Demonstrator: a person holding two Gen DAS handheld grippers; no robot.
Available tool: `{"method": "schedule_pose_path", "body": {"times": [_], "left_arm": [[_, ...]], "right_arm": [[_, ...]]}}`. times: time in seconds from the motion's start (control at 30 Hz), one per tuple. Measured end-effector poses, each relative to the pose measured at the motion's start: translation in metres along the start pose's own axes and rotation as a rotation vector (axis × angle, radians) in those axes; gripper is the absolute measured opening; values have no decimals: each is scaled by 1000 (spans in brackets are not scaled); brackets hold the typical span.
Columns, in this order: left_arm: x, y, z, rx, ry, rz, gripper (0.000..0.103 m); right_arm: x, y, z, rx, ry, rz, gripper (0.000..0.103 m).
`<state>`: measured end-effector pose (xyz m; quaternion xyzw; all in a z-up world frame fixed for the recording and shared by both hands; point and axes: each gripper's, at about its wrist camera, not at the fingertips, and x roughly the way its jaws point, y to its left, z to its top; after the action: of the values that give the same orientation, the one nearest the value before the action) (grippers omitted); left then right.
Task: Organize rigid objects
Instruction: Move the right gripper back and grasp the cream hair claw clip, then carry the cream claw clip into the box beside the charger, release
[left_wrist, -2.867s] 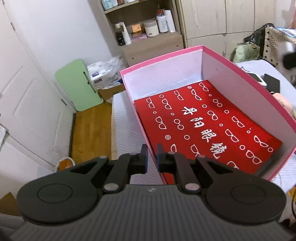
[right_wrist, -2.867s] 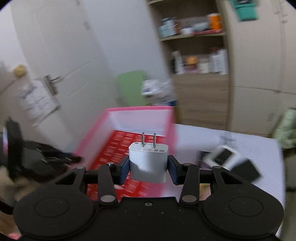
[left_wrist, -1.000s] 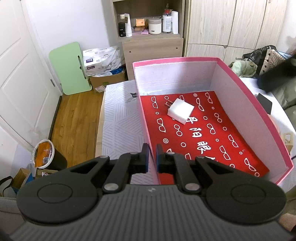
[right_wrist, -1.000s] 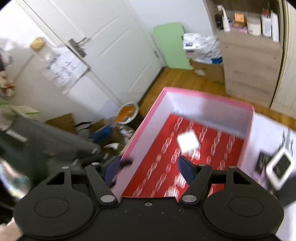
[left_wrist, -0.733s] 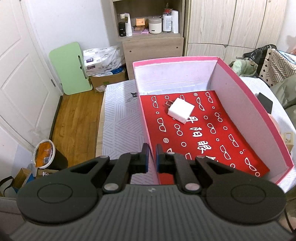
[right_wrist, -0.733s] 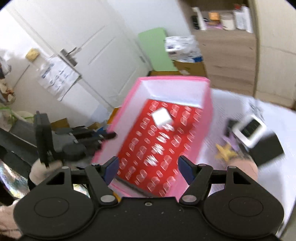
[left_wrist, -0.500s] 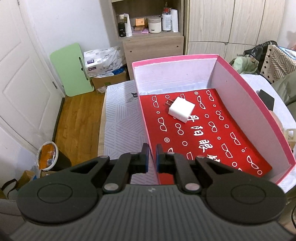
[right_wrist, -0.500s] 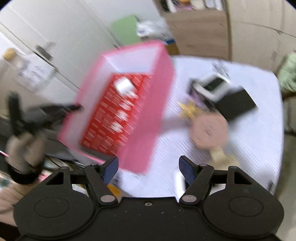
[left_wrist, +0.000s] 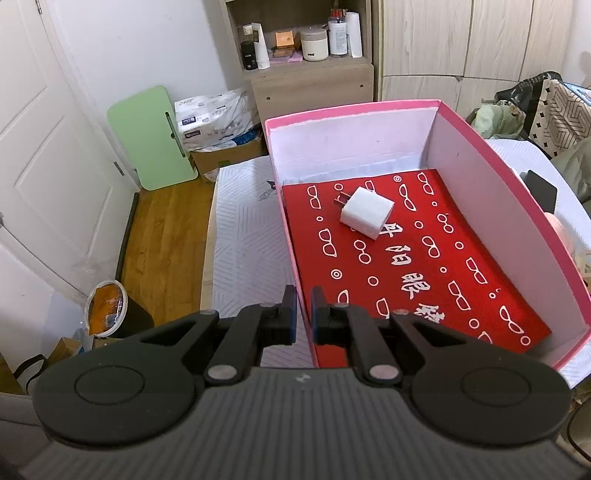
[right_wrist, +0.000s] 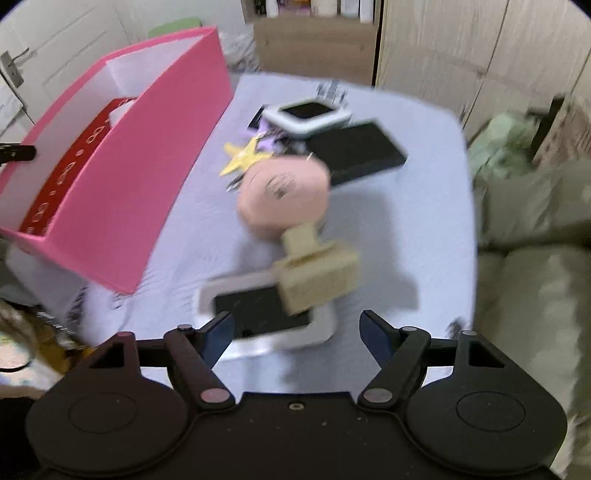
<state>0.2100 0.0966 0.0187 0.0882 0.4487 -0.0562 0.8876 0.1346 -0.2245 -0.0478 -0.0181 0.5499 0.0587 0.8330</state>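
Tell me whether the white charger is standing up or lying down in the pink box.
Lying down: the white charger rests on its side, prongs level.

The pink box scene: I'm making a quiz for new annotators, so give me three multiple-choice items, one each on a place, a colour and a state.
1. Where is the white charger?
A. On the bedsheet
B. Inside the pink box
C. On the shelf

2. What colour is the box's patterned liner?
A. Red
B. Blue
C. Green

3. How do the right gripper jaws stand?
A. Shut on the charger
B. Shut, empty
C. Open, empty

Answers:
1 B, it lies on the liner near the far wall.
2 A, red with white glasses motifs.
3 C, the jaws are wide apart, just opening further, over the white-framed device.
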Motion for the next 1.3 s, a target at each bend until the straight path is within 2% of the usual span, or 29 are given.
{"method": "schedule_pose_path", "body": {"times": [0.13,0.2,0.23,0.27,0.4,0.5,0.6,0.73,0.87,0.97,1.17,1.23,1.3], "left_arm": [[0,-1,-1,0,4,5,7],[1,0,-1,-4,11,3,7],[1,1,0,-10,18,-3,7],[1,1,0,-12,21,-6,7],[0,2,-1,-14,28,-10,7],[0,1,-2,-14,27,-9,7],[0,0,-2,-15,27,-10,7],[-1,2,-3,-33,23,-13,7],[-2,5,-4,-51,16,-22,7],[-3,5,-6,-60,6,-19,6],[-3,7,-6,-67,8,-25,6],[-3,7,-5,-64,7,-23,5],[-3,5,-5,-65,7,-21,5]], "right_arm": [[11,-8,9,-17,-41,-8,79],[15,-9,11,-28,-51,8,75],[15,-8,12,-33,-56,12,64],[15,-7,13,-39,-63,16,61],[5,-2,14,-86,-99,10,61],[-10,-9,23,-29,-132,63,61],[-30,-10,36,5,-176,159,61],[-51,-8,65,82,-176,456,61],[-60,14,90,31,-197,586,61],[-47,30,104,36,-169,682,61],[-19,75,129,-72,-157,659,61],[-9,90,136,-135,-160,603,61],[0,108,142,-228,-180,496,61]]}}
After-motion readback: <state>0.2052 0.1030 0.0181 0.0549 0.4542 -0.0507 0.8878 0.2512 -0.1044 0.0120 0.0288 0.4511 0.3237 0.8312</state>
